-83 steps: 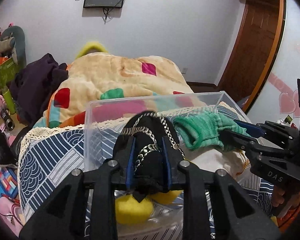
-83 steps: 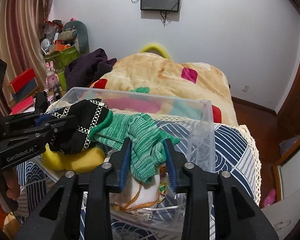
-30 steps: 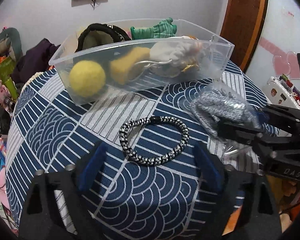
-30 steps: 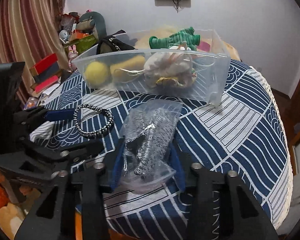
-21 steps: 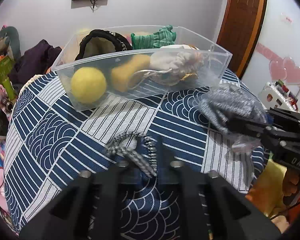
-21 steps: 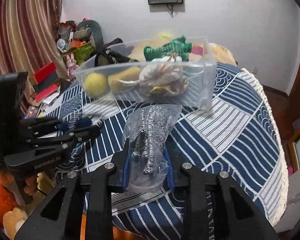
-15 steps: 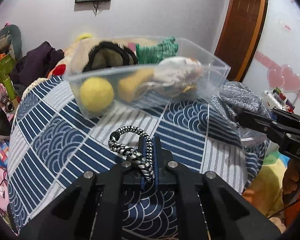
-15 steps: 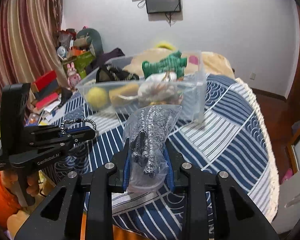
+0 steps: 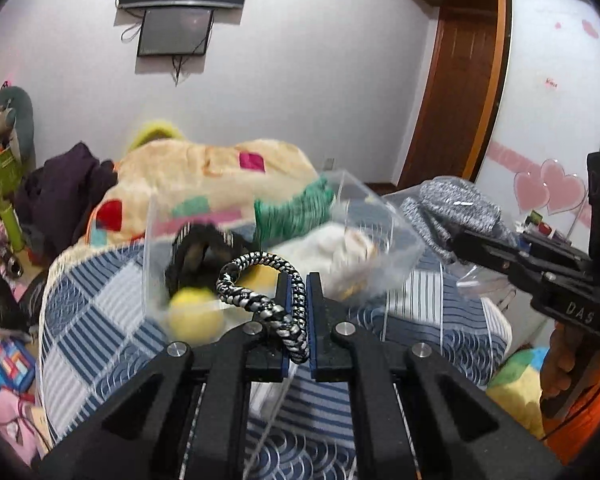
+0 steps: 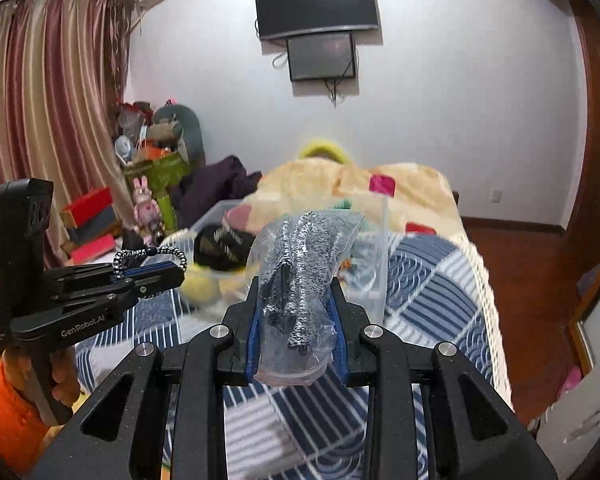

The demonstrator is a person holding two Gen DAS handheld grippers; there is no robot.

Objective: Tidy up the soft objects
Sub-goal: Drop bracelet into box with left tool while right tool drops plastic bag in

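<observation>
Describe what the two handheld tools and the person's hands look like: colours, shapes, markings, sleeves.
Both are matte black frames with silver screws and blue-edged fingers. The left tool reads "GenRobot.AI" in white and has a boxy black block on top; the right tool reads "DAS". The hands on the grips, left hand and right hand, wear orange sleeves.

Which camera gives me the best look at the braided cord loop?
The left wrist view: the cord loop fills the center, pinched in the left gripper jaws. The right wrist view shows it small, side-on at far left.
</observation>
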